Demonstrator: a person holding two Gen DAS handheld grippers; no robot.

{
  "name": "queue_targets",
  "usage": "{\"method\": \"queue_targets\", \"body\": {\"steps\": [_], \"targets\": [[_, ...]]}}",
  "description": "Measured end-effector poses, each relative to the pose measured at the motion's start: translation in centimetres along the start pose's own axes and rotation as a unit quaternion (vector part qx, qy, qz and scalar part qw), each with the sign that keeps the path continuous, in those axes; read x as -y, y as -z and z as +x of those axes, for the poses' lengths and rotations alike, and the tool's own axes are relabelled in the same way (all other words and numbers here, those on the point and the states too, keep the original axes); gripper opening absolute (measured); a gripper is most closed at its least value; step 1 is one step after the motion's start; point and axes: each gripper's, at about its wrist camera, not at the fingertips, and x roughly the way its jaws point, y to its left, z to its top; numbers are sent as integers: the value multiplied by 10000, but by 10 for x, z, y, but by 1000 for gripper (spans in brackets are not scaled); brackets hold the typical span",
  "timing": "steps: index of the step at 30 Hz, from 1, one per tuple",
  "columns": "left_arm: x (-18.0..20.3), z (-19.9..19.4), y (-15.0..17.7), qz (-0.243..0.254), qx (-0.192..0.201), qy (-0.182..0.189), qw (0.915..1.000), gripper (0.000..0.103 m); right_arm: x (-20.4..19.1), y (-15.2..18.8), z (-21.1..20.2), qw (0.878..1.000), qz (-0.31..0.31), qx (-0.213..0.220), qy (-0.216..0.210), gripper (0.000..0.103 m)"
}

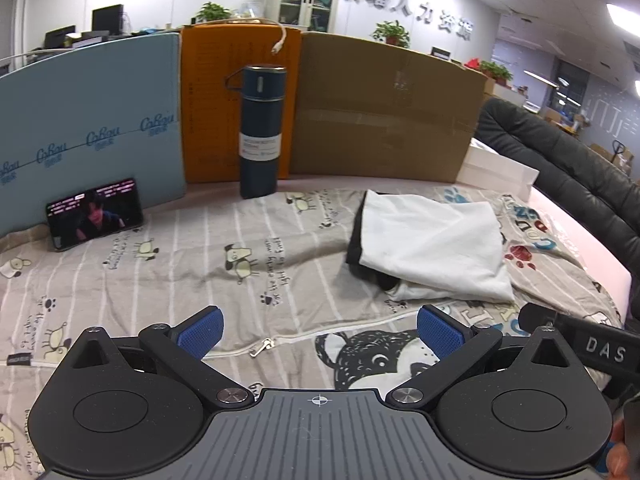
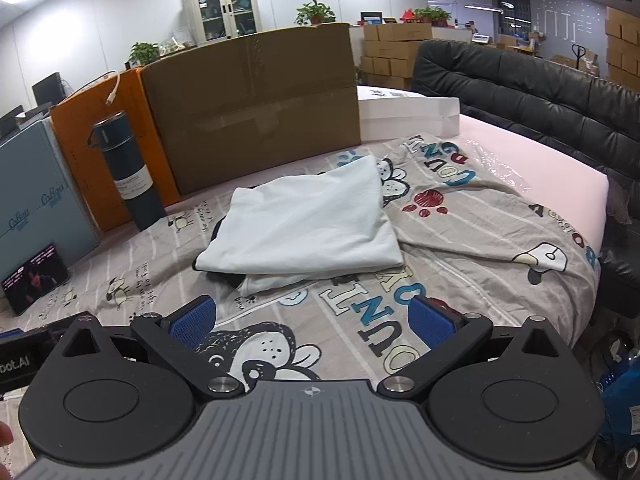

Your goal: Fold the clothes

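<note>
Fingers on both my left gripper [image 1: 319, 330] and right gripper [image 2: 313, 322] gape empty, the folded shirt [image 2: 304, 220] beyond them, nearer the right.

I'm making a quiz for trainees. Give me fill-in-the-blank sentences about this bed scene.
1. Both the left gripper and right gripper are ____.
2. The folded garment is mostly ____ in colour.
3. The dark flask stands ____.
4. The phone leans against the ____ board.

Missing words: open; white; upright; blue
</note>
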Motion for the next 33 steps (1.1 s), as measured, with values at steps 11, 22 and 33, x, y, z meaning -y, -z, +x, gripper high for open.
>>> {"method": "queue_targets", "body": {"steps": [11,22,33], "targets": [[-1,2,-1,3,-26,-46,10000,103,-5,0,4,9998,-103,-62,-142,103],[-3,5,-2,26,-69,-53,10000,103,-7,1,4,9998,-120,-107,-110,103],[-4,6,-1,53,-96,-13,9999,103,-8,2,6,9998,-130,-171,-15,103]]}}
